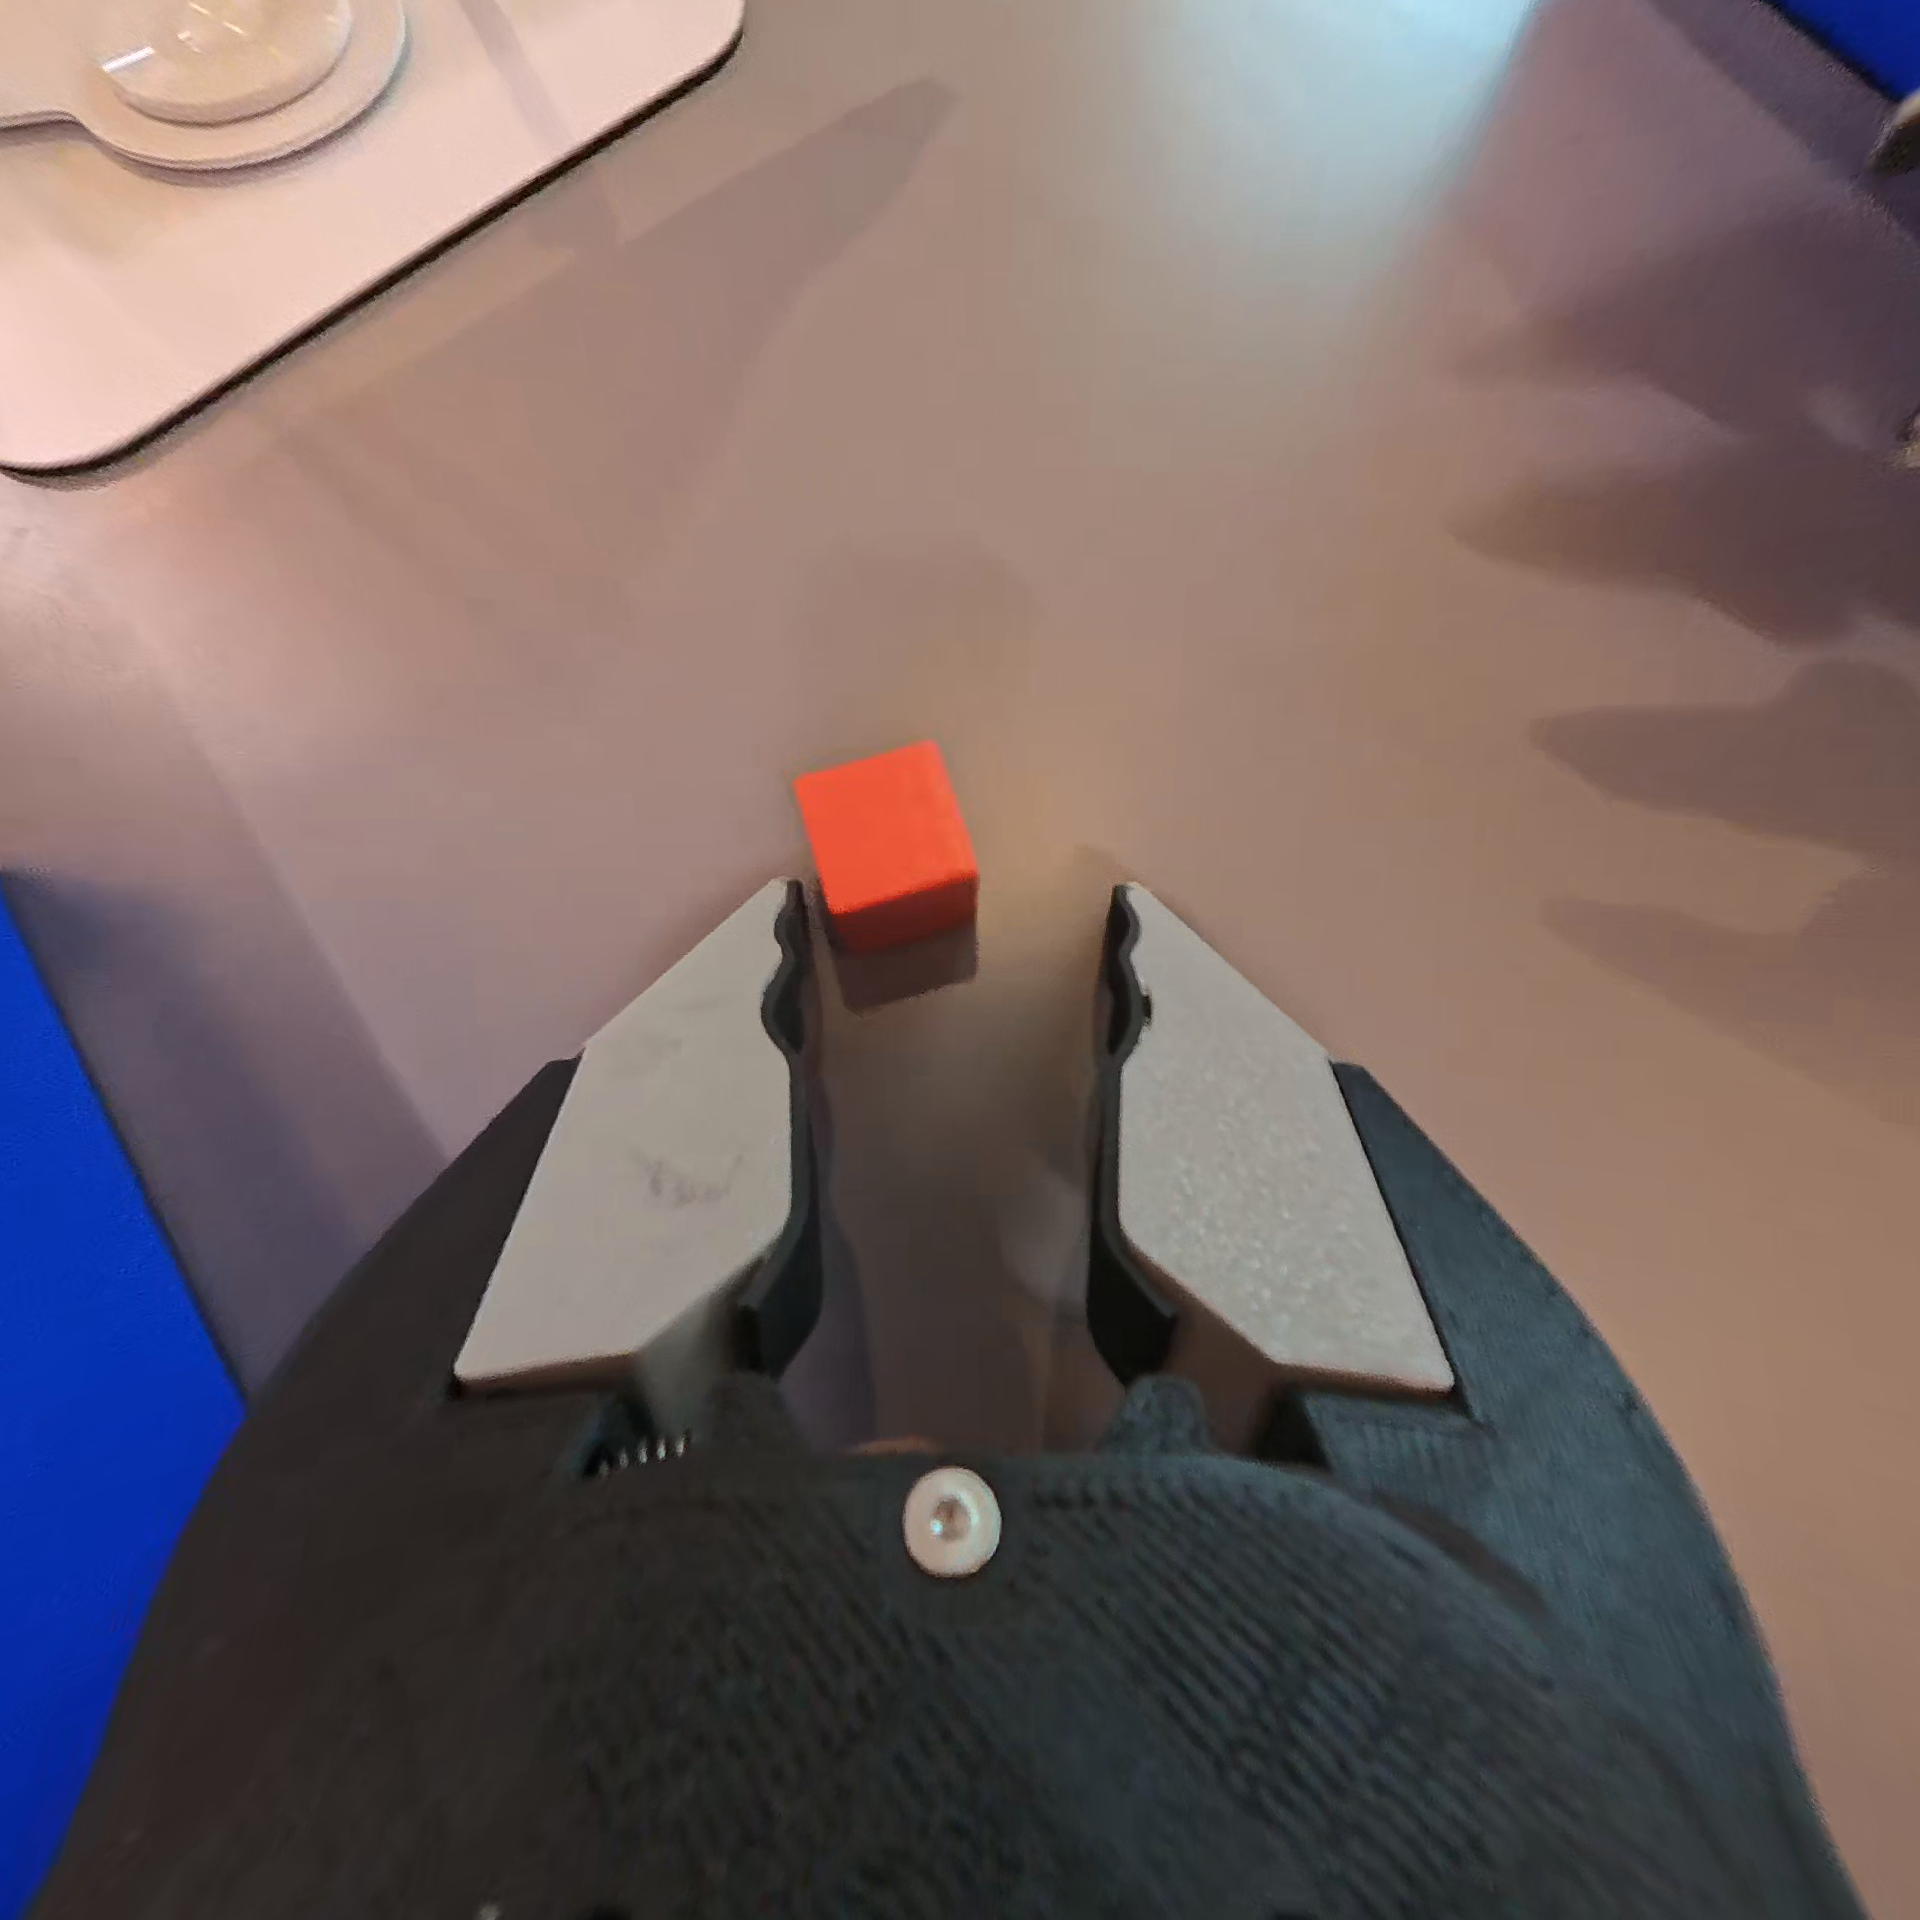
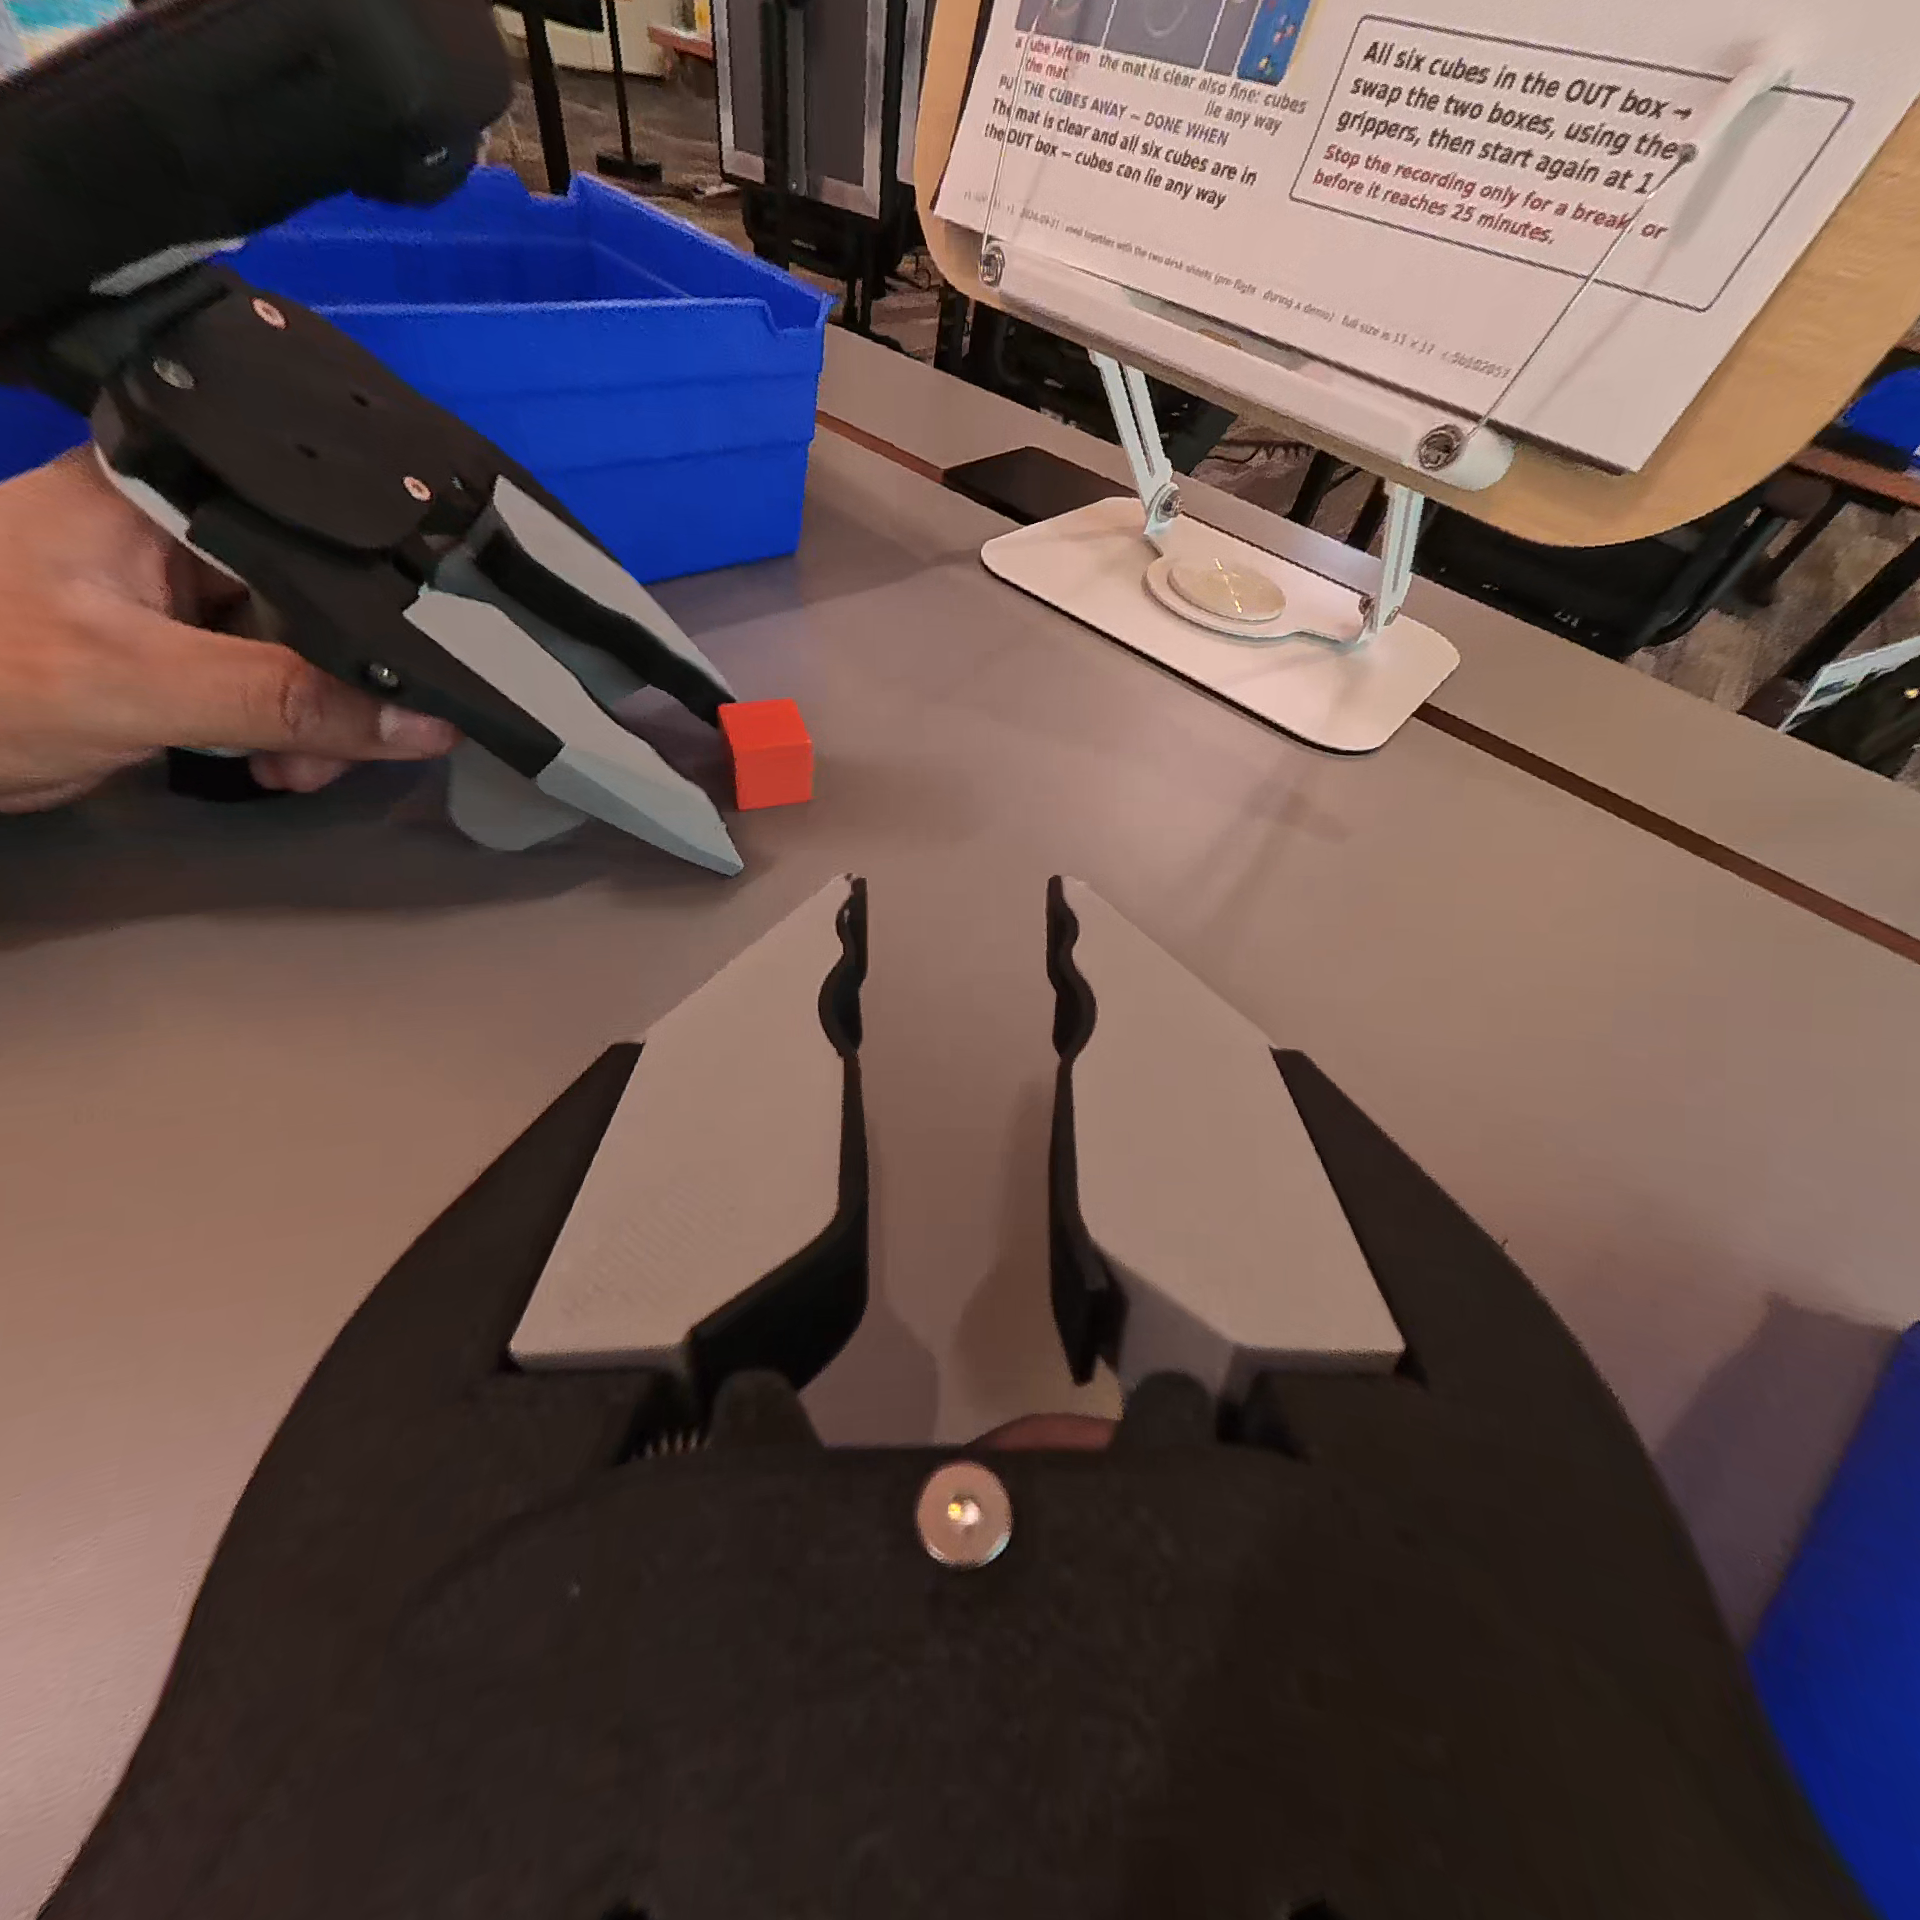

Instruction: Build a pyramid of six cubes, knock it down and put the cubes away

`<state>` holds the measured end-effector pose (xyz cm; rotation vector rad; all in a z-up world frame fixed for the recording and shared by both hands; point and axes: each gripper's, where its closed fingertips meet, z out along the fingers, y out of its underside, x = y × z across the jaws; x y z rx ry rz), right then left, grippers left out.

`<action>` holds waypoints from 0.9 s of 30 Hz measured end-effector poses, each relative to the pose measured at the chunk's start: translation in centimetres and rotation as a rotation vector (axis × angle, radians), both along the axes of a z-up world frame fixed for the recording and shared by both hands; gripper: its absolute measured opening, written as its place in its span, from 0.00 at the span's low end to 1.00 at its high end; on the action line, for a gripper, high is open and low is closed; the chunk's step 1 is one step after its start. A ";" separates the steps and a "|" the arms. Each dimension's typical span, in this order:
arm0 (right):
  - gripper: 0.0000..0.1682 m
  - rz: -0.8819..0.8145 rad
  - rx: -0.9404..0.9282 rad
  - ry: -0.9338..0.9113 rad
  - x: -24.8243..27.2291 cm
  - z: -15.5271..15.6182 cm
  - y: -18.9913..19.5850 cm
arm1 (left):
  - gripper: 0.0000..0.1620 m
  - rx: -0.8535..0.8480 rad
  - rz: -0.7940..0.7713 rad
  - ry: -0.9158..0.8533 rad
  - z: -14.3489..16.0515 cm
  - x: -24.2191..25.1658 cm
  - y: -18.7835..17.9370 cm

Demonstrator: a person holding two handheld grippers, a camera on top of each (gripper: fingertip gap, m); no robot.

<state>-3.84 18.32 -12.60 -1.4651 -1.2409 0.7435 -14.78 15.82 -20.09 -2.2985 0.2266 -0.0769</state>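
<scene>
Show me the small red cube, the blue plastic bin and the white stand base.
small red cube (image 1: 885, 831), left wrist view, top face.
blue plastic bin (image 2: 665, 416), right wrist view, front wall.
white stand base (image 2: 1340, 675), right wrist view, flat plate.

Printed instruction sheet (image 2: 1455, 187) on a tilted stand (image 2: 1226, 613).

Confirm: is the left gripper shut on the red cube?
No: the left gripper is open, and the red cube sits on the table just beyond its fingertips.

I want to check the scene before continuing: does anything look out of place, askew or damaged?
Nothing looks damaged or spilled. The red cube sits off-centre, just beyond the open left gripper and close to one fingertip. No other cube is visible.
</scene>
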 end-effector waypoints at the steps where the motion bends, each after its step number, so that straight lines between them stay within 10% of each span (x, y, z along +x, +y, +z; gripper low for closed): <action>1: 0.18 0.001 0.008 -0.013 -0.3 -0.3 0.1 | 0.33 0.004 0.016 0.008 0.0 -0.4 0.4; 4: 0.18 0.014 -0.025 -0.042 -1.1 -1.3 0.4 | 0.17 0.012 0.042 0.036 0.1 -0.9 1.6; 14: 0.25 0.429 -0.478 0.165 -1.9 1.1 -4.0 | 0.17 0.333 -0.288 0.185 4.8 4.0 0.4; 27: 0.23 0.551 -0.663 0.137 -2.0 0.8 -6.2 | 0.17 0.658 -0.587 0.528 8.3 10.8 -2.5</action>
